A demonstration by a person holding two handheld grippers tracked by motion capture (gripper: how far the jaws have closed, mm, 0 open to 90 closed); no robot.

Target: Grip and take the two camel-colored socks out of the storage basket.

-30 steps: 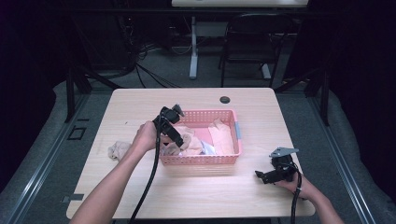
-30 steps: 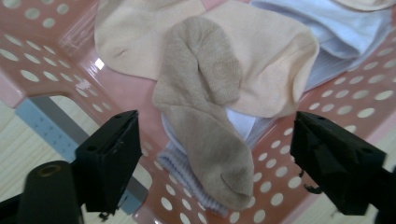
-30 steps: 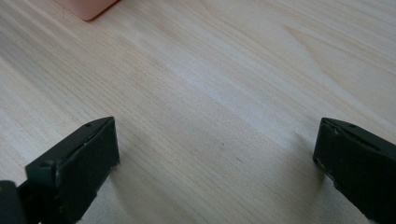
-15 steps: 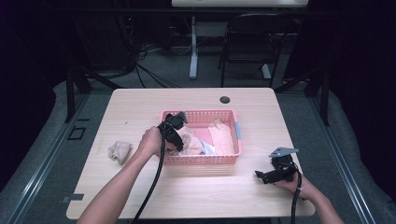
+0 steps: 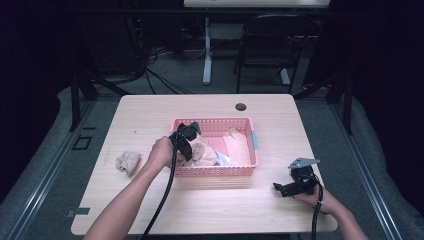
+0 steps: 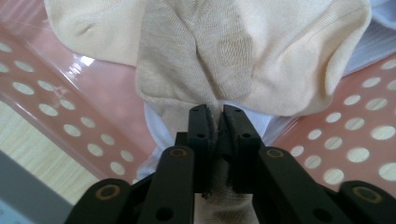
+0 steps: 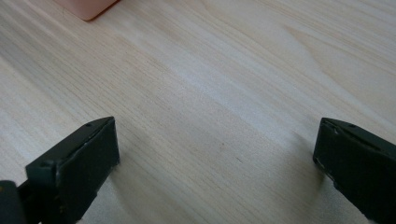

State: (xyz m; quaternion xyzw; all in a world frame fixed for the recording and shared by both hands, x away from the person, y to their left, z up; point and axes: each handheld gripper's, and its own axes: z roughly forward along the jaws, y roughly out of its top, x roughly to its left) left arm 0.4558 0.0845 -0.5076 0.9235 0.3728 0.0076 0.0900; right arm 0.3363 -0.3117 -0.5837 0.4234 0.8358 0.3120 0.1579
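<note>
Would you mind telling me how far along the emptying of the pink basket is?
One beige sock already lies on the table. The left gripper is shut on another beige sock inside the basket. More fabric remains there. The right gripper rests open on the table.

High view: camera is sitting above the person's side, looking forward and down, taking in the whole table (image 5: pixel 150 112) and the floor beyond. Left gripper view: camera is riding the left gripper (image 6: pixel 216 122), looking along its jaws from very close into the pink basket (image 6: pixel 355 140); the high view is sharing that basket (image 5: pixel 240 170). Right gripper view: camera is looking low across the tabletop (image 7: pixel 210 93), catching a basket corner (image 7: pixel 86 7).
</note>
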